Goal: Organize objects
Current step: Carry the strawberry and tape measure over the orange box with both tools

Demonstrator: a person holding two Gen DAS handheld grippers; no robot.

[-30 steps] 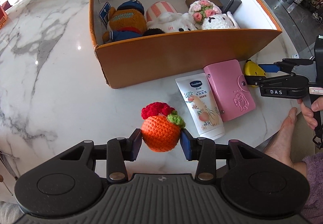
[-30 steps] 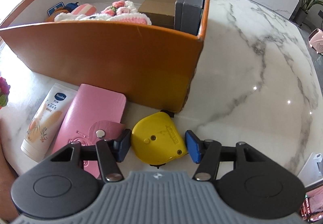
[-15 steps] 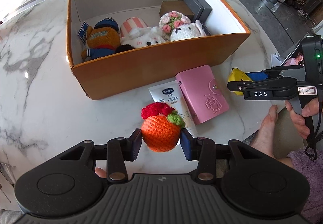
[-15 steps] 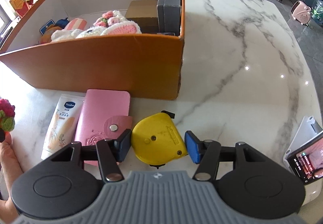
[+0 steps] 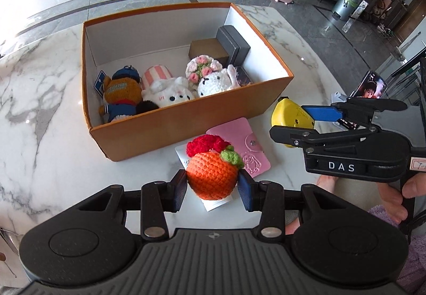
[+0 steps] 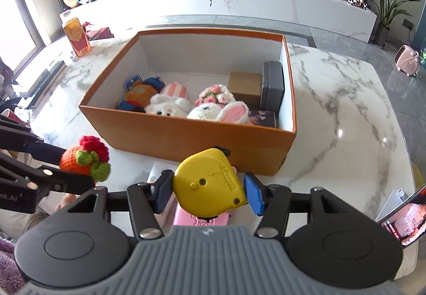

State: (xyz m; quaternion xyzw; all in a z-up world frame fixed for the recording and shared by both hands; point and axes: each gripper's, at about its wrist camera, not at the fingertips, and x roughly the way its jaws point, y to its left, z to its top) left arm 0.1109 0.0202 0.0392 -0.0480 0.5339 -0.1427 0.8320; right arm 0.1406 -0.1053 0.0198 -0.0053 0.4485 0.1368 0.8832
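My left gripper (image 5: 212,185) clamps the crocheted orange (image 5: 211,175); my right gripper (image 6: 207,191) clamps the yellow tape measure (image 6: 210,184), both above the table (image 5: 48,122) beside the orange box (image 5: 186,119).

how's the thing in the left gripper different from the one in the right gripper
The left gripper holds a crocheted orange toy; the right gripper holds a yellow tape measure. The toy is soft yarn with a red and green top; the tape measure is smooth hard plastic. The toy is round, the tape measure flat-sided. Both hang clamped above the table, outside the orange box.
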